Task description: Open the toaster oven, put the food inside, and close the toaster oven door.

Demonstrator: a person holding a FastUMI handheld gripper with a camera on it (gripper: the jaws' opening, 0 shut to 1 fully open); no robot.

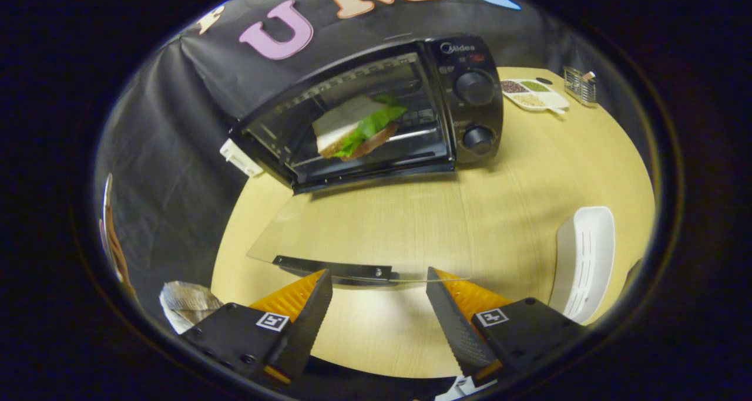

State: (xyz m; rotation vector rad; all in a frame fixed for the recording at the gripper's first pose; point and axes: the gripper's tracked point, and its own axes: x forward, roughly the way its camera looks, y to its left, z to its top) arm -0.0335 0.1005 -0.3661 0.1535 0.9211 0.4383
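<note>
A black toaster oven [470, 95] stands at the far side of the round wooden table [529, 201]. Its glass door [364, 225] lies folded flat toward me, and the door's dark handle [335, 268] sits just ahead of my fingertips. Inside on the rack rests a sandwich [355, 128] of white bread, lettuce and a brown layer. My gripper [379, 280] hovers open over the table just short of the handle, with nothing between its fingers.
A white ribbed tray [584, 260] lies on the table to the right of my fingers. A divided dish of grains [531, 94] and a small metal rack [580, 86] stand far right behind the oven. Crumpled foil [188, 304] sits by the left finger.
</note>
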